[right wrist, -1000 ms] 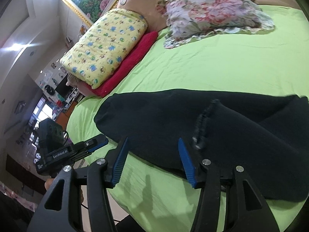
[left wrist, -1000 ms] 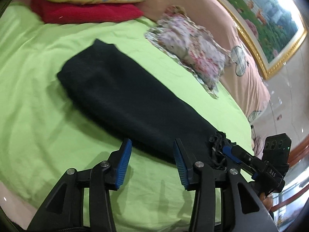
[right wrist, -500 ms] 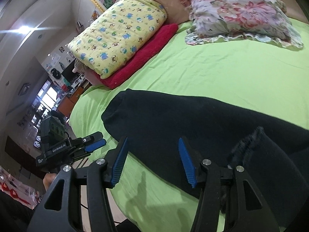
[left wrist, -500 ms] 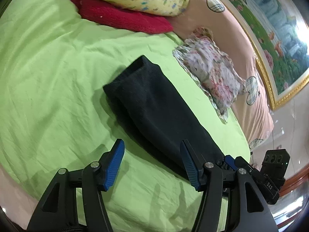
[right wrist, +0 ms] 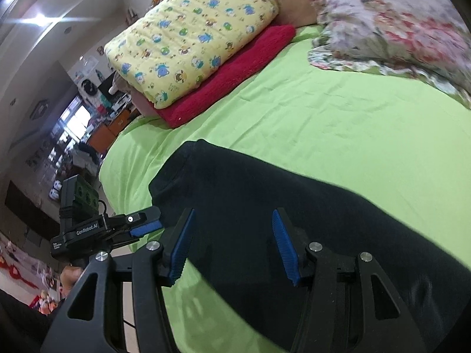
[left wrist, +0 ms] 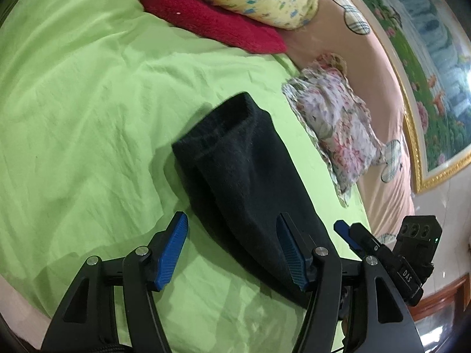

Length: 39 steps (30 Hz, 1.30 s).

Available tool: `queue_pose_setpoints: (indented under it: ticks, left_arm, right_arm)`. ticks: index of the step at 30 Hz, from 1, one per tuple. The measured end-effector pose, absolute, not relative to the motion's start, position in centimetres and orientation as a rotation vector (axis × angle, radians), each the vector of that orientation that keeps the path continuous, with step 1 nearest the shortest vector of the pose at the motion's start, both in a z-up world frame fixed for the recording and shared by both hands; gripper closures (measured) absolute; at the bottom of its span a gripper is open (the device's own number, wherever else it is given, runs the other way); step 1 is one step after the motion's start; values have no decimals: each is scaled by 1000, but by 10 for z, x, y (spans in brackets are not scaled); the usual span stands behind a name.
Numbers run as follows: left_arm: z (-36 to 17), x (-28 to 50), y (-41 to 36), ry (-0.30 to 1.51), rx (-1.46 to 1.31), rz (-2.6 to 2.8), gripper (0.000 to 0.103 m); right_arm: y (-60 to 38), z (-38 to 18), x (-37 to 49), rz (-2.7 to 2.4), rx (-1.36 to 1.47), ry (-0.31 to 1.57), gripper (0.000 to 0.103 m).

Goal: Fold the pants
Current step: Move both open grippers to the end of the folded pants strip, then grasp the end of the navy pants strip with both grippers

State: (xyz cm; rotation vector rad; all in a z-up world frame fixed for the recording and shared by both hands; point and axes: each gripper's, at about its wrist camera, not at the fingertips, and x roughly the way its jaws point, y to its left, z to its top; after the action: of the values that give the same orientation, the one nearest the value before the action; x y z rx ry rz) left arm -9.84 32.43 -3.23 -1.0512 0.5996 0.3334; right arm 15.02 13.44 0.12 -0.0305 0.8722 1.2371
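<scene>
A: We start with the bed (left wrist: 73,103). Its lime-green sheet fills most of both views, creased, with a pink headboard (left wrist: 391,135) along the far edge.

B: Agreed. On it we log the black pants (left wrist: 244,194), lying flat as a long narrow band, one end pointing toward the pillows. From the right wrist view the same pants (right wrist: 294,229) run from the bed's near edge off to the right.

A: Next, the pillows. A yellow printed pillow (right wrist: 191,38) sits on a red towel (right wrist: 235,70) near the headboard; a floral pillow (left wrist: 338,129) lies just beside the pants' far end, apart from them.

B: Then the left gripper (left wrist: 232,250). We note its fingers have just been opening and now stand wide apart, gripping nothing; the pants' near edge passes under the right-hand finger, green sheet under the other.

A: The right gripper (right wrist: 232,244) hangs over the pants, fingers parted about halfway, pads clear of the cloth, nothing held.
</scene>
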Motion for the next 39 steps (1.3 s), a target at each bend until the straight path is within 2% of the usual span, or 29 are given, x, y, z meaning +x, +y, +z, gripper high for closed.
queue_pose_setpoints:
  ticks: [11,21,31,32,33,34,35,39]
  left_arm:
    - [-48,-89,342,576,-1121,349,40]
    - [-53,-80,346,546,-1118,355,40]
    - [-51,-63,347,564,-1077,362,43]
    - [-52,-62,348,564,-1075,362,46]
    - [-52,-61,349,566,-1071,368,54]
    - [-53,-60,350,570,-1065,371,59]
    - [-54,-60,350,575,-1063,365,68]
    - [-55,-60,350,574,-1061,357,73]
  right_arm:
    - [215,9,174,1369,-185,920,48]
    - [287,-8,192,1458,-361,1038,48]
    - [315,-21,177,1507,-447,1024,50]
    - [313,-21,176,1512,-431,1021,57]
    - [310,-21,178,1512,-417,1023,59]
    - [308,-21,178,1512,-404,1021,63]
    - [306,-21,178,1514,-395,1018,70]
    - [294,-14,175,1516,-368,994,75]
